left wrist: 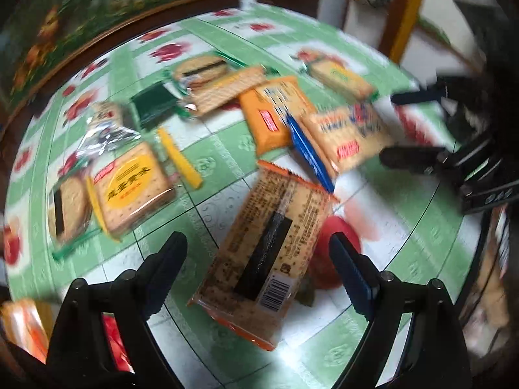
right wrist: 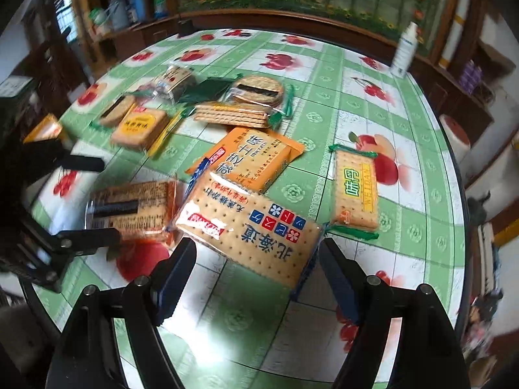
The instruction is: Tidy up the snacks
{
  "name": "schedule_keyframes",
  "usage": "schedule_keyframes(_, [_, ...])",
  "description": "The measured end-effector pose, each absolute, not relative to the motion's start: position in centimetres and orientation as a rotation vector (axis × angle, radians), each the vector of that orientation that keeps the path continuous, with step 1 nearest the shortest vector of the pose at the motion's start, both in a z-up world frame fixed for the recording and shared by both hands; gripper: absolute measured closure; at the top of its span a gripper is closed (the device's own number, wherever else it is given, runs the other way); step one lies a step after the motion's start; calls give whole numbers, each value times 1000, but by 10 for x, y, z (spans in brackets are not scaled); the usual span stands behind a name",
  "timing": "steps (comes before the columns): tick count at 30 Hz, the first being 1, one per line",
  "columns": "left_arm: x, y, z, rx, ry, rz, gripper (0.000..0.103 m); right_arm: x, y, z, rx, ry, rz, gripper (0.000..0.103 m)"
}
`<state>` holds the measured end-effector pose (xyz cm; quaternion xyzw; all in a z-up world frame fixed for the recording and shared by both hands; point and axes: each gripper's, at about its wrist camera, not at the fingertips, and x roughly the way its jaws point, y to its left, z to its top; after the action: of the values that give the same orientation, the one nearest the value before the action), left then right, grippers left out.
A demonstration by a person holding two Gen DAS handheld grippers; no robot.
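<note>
A cracker pack with orange ends and a dark stripe [left wrist: 266, 249] lies on the table between the fingers of my left gripper [left wrist: 259, 259], which stands open around it with gaps on both sides. From the right wrist view the same pack [right wrist: 133, 207] lies between the left gripper's [right wrist: 94, 201] fingers. A blue-edged cracker pack [right wrist: 249, 230] lies flat just ahead of my right gripper [right wrist: 256, 256], its near corner between the open fingers. The left wrist view shows the right gripper [left wrist: 412, 126] at that pack's [left wrist: 347, 136] edge.
On the green fruit-print tablecloth [right wrist: 324, 64] lie an orange pack [right wrist: 249, 159], a green-edged pack [right wrist: 355, 191], a yellow-edged pack [right wrist: 139, 126], round sandwich biscuits [right wrist: 256, 92], stacked crackers [right wrist: 230, 115] and a dark green pack [right wrist: 201, 90]. A white bottle [right wrist: 404, 50] stands at the far edge.
</note>
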<state>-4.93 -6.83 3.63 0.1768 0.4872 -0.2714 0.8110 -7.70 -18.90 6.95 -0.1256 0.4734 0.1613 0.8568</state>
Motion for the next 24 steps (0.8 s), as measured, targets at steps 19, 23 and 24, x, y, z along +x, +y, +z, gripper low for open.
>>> schedule_keyframes(19, [-25,-91,15,500,1087,-700,14,-27,-159,34,-570,1078,530,21])
schedule_keyframes(23, [-20,-85,13,451,1106,-673,14,-16,-174,31,-363,1142,519,31])
schedule_keyframes(24, [-20,-84,13,439,1108,-669,14,-18,-179,32,-314,1127,502,32])
